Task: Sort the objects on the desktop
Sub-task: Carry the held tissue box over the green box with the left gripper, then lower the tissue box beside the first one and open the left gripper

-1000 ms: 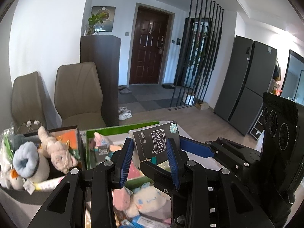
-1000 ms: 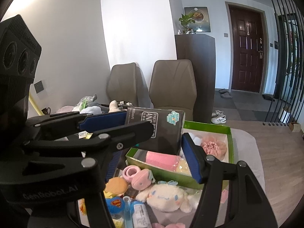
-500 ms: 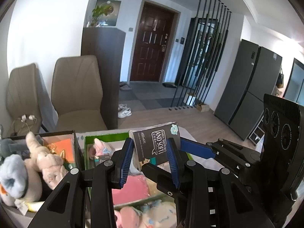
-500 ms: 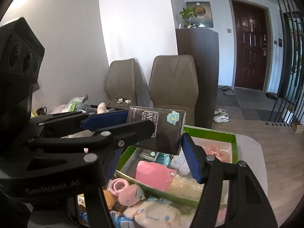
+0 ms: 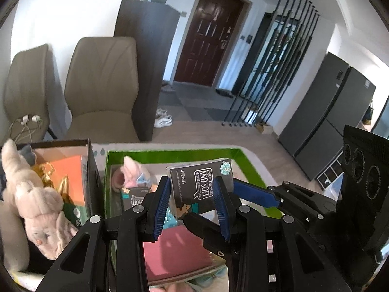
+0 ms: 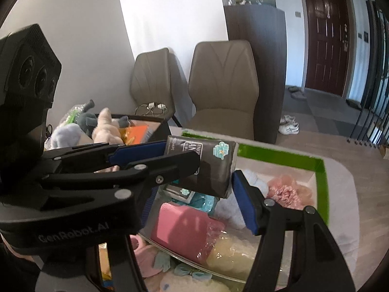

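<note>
The dark tissue pack sits upright in mid-frame of the left view, pinched on its narrow sides between the two blue pads of the left gripper, whose jaws are clamped on it. In the right view the same pack hangs just above centre between the right gripper's pads: the lower right pad touches its bottom right corner, but the left gripper's arm crosses in front of the other pad, so whether those jaws press on the pack or merely stand around it cannot be told. The pack hovers over the green box, which fills the lower middle of the left view; a pink packet, a second dark pack and soft toys lie inside, partly hidden behind the gripper arms. At the left edge a black box holds a beige plush, cut off by the frame. The surface itself barely shows.
</note>
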`<state>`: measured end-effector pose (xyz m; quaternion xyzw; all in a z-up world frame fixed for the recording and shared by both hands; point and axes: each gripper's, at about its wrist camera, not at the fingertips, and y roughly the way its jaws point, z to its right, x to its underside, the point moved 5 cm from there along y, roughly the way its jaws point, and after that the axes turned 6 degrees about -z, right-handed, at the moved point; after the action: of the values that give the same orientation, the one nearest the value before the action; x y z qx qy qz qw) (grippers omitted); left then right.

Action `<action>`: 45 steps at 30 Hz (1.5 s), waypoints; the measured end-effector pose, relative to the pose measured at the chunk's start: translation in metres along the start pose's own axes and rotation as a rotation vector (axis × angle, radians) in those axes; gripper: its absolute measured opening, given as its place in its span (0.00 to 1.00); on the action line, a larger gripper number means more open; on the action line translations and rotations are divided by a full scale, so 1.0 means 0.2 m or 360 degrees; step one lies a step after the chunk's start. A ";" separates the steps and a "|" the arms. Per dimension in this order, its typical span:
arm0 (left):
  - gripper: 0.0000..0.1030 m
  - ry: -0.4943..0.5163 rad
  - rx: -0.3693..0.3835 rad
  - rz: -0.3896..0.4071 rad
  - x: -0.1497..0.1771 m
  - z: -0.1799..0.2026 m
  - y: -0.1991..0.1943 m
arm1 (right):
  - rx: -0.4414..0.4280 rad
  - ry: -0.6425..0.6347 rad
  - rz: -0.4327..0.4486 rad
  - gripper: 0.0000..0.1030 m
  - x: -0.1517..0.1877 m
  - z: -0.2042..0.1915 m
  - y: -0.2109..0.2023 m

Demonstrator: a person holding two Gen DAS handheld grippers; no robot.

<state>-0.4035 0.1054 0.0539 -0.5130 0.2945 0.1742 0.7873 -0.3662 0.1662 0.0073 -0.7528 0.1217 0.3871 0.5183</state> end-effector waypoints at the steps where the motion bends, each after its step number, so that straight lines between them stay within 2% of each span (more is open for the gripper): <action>1: 0.34 -0.0007 -0.0004 -0.0010 0.01 -0.01 0.01 | -0.0009 0.0009 -0.0014 0.61 0.01 0.00 0.02; 9: 0.34 -0.0045 -0.0025 -0.0086 0.06 -0.04 0.09 | -0.0001 0.0050 -0.0097 0.61 0.04 0.02 0.14; 24: 0.34 -0.0108 -0.0039 -0.0184 0.10 -0.09 0.21 | 0.0029 0.0089 -0.0170 0.61 0.08 0.06 0.27; 29: 0.34 -0.0074 -0.0071 -0.0205 0.10 -0.07 0.26 | 0.0058 0.0114 -0.0206 0.60 0.11 0.09 0.32; 31: 0.34 -0.0065 -0.0093 -0.0215 0.11 -0.06 0.28 | 0.0079 0.0129 -0.0222 0.56 0.12 0.11 0.34; 36: 0.34 -0.0013 -0.0212 -0.0259 0.12 -0.07 0.32 | 0.0058 0.0180 -0.0268 0.50 0.14 0.14 0.39; 41: 0.50 0.0009 -0.0294 -0.0283 0.14 -0.08 0.34 | 0.0049 0.0175 -0.0295 0.45 0.16 0.12 0.43; 43: 0.50 0.0009 -0.0309 -0.0299 0.14 -0.08 0.36 | 0.0051 0.0189 -0.0311 0.42 0.17 0.13 0.44; 45: 0.50 0.0003 -0.0297 -0.0303 0.14 -0.08 0.35 | 0.0042 0.0200 -0.0323 0.43 0.17 0.13 0.45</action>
<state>-0.4274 0.1189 -0.0191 -0.6099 0.2275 0.1249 0.7488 -0.4075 0.1578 -0.0835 -0.7772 0.0822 0.2829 0.5561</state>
